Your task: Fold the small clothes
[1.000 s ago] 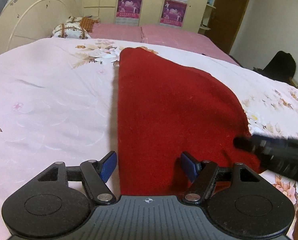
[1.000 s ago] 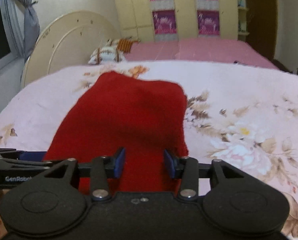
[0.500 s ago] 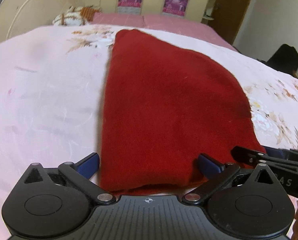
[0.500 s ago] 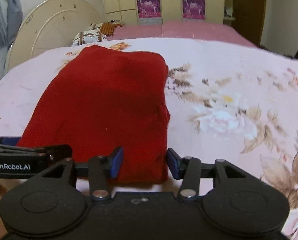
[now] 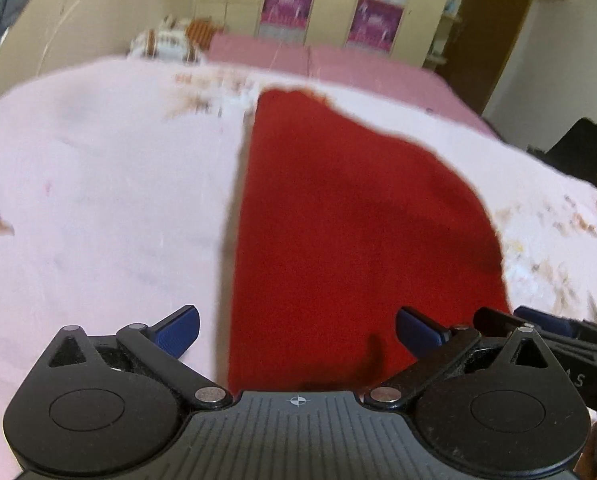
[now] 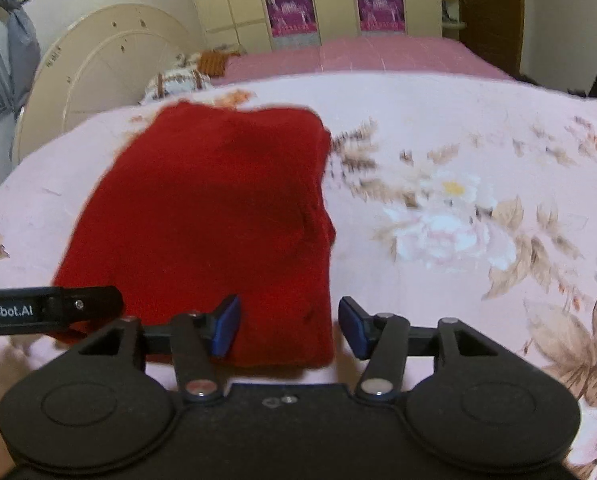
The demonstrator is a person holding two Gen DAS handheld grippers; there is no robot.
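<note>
- Left wrist view: my left gripper [image 5: 296, 334] has its jaws spread wide with nothing between them; the left blue pad sits over bare sheet, the right blue pad over the near part of the red garment [image 5: 350, 216].
- Right wrist view: my right gripper [image 6: 288, 326] also has its jaws well apart and empty; they straddle the garment's near right corner [image 6: 314, 344], one pad over the cloth and one over the sheet just beside it.
- Each gripper shows at the edge of the other's view, so the two stand near each other along the near hem. Whether any pad touches the cloth I cannot tell.
- Red garment [image 6: 210, 216]: it lies flat on the bed [image 6: 458, 120], on the pink floral sheet, already folded into a long panel with doubled layers visible along its right edge.
- Long axis: it runs away from me, from the near hem at the jaws toward the headboard [image 6: 110, 60]; the far end looks slightly narrower and the left edge is nearly straight.
- Handling, as I judge it: a soft, limp, light knit with a fuzzy, non-slippery face. It will sag and drape when lifted and is not fragile.
- Grasp choice, as I judge it: pinch both near corners through all layers, so that the near hem can be carried over toward the far end.
</note>
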